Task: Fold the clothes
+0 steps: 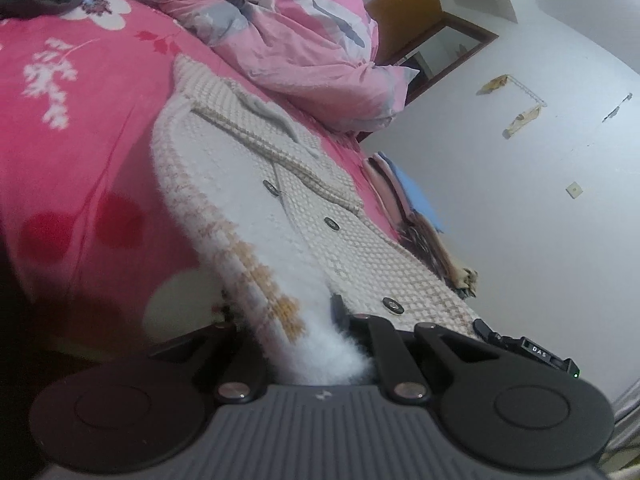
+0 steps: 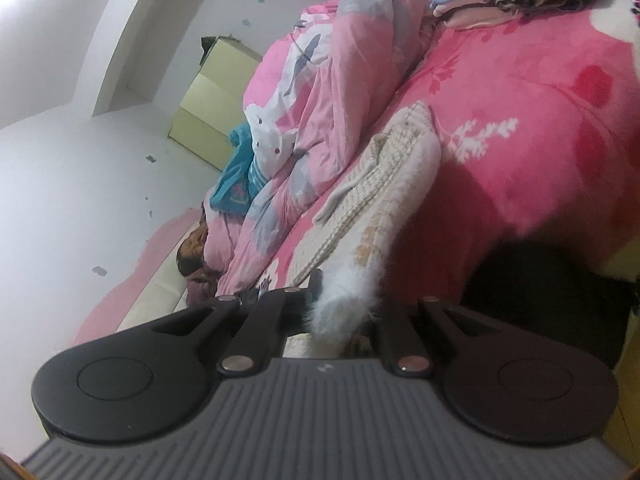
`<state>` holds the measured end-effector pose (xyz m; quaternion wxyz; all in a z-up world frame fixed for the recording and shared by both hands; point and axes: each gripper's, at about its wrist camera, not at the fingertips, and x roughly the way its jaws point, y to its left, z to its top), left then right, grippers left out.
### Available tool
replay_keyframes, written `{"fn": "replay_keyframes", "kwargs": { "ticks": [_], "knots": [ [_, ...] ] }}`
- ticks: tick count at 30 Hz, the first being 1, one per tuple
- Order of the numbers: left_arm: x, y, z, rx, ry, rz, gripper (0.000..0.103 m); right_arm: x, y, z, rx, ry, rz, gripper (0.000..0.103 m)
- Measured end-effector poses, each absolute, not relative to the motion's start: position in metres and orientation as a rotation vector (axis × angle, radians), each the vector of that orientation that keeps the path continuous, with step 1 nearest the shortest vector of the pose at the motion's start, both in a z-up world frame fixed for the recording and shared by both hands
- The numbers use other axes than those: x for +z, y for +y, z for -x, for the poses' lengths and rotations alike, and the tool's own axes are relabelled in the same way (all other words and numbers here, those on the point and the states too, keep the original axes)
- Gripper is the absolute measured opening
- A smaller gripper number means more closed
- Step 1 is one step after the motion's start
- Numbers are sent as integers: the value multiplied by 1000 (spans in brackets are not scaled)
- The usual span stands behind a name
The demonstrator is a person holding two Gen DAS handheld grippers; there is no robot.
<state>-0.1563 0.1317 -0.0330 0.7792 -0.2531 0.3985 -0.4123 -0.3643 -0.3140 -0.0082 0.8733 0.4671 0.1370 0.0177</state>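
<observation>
Cream waffle-knit buttoned coat with fluffy white lining (image 1: pixel 312 216), spread lengthwise on pink floral plush bedspread (image 1: pixel 72 120), front side up, dark buttons running along placket. Long axis pointing straight away from left gripper (image 1: pixel 320 344), collar at far end, near edge turned up so fleecy lining shows. Left gripper clamped onto that turned-up fleecy edge, fabric bunched between its fingers. Right gripper (image 2: pixel 340 312) likewise pinching a fluffy white edge of same coat, garment stretching away from it toward rumpled pink-and-grey patterned duvet (image 2: pixel 320 80). Both tongs roughly equally near, each at hem-side end as far as can be judged; which corner each holds, not certain. Likely carrying the held edge along the long axis toward collar, or drawing it flat; either fits. Beyond coat: duvet heaped along far side, teal cloth (image 2: pixel 236 176) beside it, stack of folded textiles (image 1: pixel 404 200) at bed edge, white walls, wooden-framed mirror (image 1: pixel 440 52), pale yellow-green cabinet (image 2: pixel 212 120).
</observation>
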Motion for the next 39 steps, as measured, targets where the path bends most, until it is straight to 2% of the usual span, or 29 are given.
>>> {"fn": "replay_keyframes", "kwargs": {
  "ticks": [6, 12, 18, 24, 36, 39],
  "knots": [
    [-38, 131, 145, -903, 863, 583, 5, -15, -312, 359, 22, 298, -985, 3],
    [-20, 113, 100, -901, 781, 593, 6, 11, -318, 315, 79, 224, -886, 3],
    [2, 91, 49, -889, 676, 584, 6, 27, -347, 248, 118, 156, -849, 3],
    [12, 38, -31, -818, 671, 503, 6, 28, -388, 163, 141, 138, -872, 3],
    [-2, -42, -181, -723, 717, 388, 6, -4, -457, 6, 114, 247, -963, 3],
    [-21, -53, -219, -712, 783, 404, 8, -24, -476, -29, 100, 315, -1022, 4]
  ]
}}
